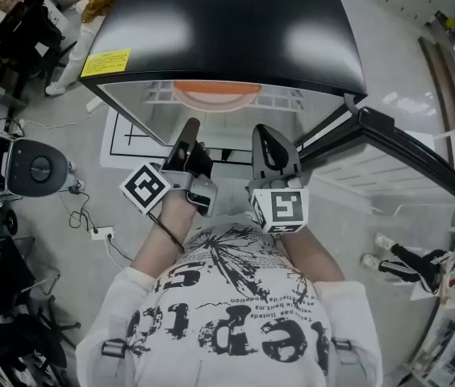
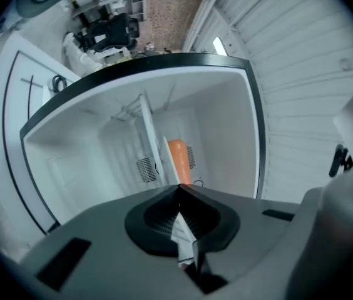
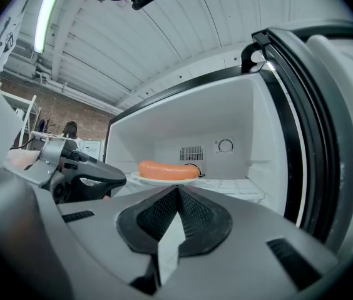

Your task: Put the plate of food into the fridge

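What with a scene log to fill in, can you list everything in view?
fridge: 1, white inside, black top, standing open
fridge door: 1, black-rimmed, swung open to the right
plate: 1, white, inside the fridge
sausage: 1, orange, on the plate
sticker: 1, yellow, on the fridge top
left claw: 1, grey, shut, empty, facing the fridge
right claw: 1, grey, shut, empty, facing the fridge

Yellow sticker [image 1: 106, 63] on the fridge [image 1: 227, 22] top: print too small to read. Shirt [image 1: 235, 329]: large upside-down lettering, illegible.
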Available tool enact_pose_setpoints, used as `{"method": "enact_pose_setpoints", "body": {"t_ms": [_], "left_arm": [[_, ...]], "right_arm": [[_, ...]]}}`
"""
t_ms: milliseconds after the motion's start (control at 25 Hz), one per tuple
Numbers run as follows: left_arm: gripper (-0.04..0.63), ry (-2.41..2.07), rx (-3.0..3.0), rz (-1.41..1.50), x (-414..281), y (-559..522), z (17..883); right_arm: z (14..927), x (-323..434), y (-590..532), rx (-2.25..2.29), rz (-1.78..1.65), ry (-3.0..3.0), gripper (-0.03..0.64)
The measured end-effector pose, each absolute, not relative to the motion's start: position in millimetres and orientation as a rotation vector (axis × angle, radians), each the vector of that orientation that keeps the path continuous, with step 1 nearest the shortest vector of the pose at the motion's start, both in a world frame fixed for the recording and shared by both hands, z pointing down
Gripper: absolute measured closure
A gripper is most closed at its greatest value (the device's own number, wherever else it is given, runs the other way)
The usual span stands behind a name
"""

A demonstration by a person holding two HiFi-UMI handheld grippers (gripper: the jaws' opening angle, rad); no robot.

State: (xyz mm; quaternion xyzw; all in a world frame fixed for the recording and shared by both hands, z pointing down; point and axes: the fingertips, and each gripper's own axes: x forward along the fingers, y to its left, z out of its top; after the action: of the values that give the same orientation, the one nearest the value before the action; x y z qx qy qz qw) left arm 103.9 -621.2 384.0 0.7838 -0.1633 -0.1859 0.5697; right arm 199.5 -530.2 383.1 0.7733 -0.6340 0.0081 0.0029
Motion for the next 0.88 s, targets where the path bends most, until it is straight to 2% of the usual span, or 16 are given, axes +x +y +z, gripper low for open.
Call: {"method": "enact_pose_setpoints", "body": {"t_ms": [440,880], "left_arm": [[0.588,-0.671,2.884,-0.029,103,-599,364],[0.588,-0.589,2.896,0.001,109,-592,377]], "right_arm": [[371,185,-533,2.414,-0.044,-1.988,0.617],[373,180,-534,2.393,-0.005,-2.013,0.617]]}}
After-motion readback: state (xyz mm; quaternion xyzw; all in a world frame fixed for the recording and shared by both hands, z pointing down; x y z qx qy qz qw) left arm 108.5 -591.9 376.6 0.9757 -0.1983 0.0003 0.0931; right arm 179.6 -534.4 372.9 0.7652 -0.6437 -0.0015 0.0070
